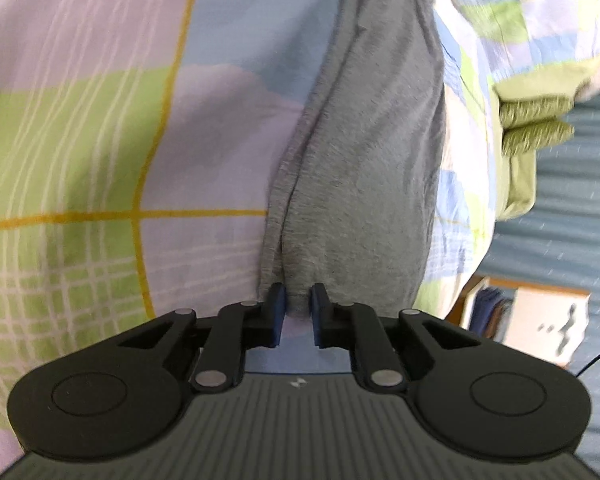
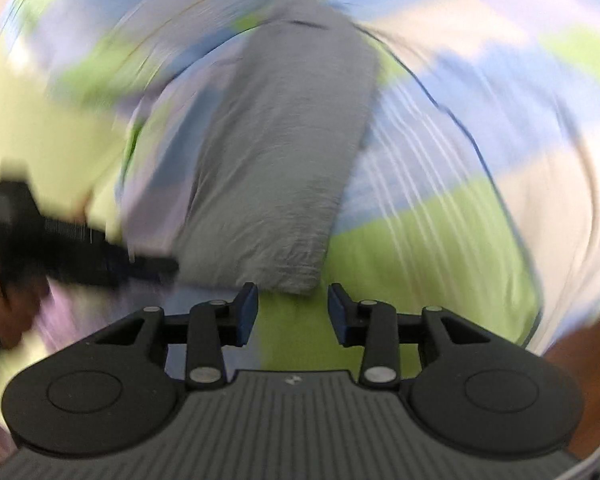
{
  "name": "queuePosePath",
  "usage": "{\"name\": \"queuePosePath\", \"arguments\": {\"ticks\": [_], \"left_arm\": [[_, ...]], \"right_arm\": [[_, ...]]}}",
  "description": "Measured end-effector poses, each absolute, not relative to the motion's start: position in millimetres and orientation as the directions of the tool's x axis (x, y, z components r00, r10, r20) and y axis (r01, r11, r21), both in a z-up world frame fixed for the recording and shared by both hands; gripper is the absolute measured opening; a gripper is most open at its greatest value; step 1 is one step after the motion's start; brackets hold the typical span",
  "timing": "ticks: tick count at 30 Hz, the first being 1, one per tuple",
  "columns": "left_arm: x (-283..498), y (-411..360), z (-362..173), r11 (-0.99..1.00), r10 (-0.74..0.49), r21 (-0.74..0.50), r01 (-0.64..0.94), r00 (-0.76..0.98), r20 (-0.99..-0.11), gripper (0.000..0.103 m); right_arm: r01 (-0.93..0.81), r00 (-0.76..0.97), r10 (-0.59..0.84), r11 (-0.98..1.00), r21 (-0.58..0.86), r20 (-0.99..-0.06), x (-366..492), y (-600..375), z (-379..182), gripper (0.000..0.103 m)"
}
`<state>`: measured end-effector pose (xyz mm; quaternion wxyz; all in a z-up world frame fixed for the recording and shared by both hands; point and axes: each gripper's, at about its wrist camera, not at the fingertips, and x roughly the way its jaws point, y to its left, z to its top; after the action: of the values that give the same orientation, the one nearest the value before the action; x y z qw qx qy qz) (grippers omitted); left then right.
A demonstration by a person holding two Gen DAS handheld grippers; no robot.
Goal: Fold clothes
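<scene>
Grey jersey is what we have in hand: a long, narrow grey garment (image 1: 364,152) lies stretched over a bedspread (image 1: 80,152) checked in lilac, green and pale blue, which may cover a bed, though we cannot make out what is under it. On our left, the left gripper (image 1: 298,312) has its jaws drawn narrow on the near end of that cloth, a small bulge of grey pinched between the blue pads, so the strip runs straight away from the jaws, its long axis in line with them. Its edges look doubled lengthwise, which would suit either a piece already folded along its length or one merely bunched; we cannot settle which. Further right, in the blurred right wrist view, the grey garment (image 2: 284,152) lies ahead again, its near hem just beyond and slightly left of the right gripper (image 2: 292,306), whose jaws stand wide with only green bedspread between them. The left gripper's black body (image 2: 60,240) shows at that hem's left corner. So we judge the left hand is the nearer, already on the cloth, while the right sits just short of the same end.
</scene>
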<state>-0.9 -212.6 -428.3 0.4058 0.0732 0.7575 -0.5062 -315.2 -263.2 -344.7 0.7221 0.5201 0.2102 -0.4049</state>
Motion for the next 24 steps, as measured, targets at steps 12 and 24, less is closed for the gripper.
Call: {"name": "queuePosePath", "arguments": {"ticks": [12, 24], "left_arm": [[4.8, -213.0, -446.4, 0.541, -0.385, -0.760, 0.359, -0.699, -0.603, 0.011], [-5.3, -228.2, -356.7, 0.285, -0.488, -0.764, 0.579, -0.598, -0.636, 0.000]], "right_arm": [[0.719, 0.627, -0.408, -0.025, 0.694, -0.664, -322.7, -262.1, -360.3, 0.037], [0.718, 0.635, -0.484, 0.084, 0.691, -0.602, -318.6, -270.3, -307.5, 0.003]]}}
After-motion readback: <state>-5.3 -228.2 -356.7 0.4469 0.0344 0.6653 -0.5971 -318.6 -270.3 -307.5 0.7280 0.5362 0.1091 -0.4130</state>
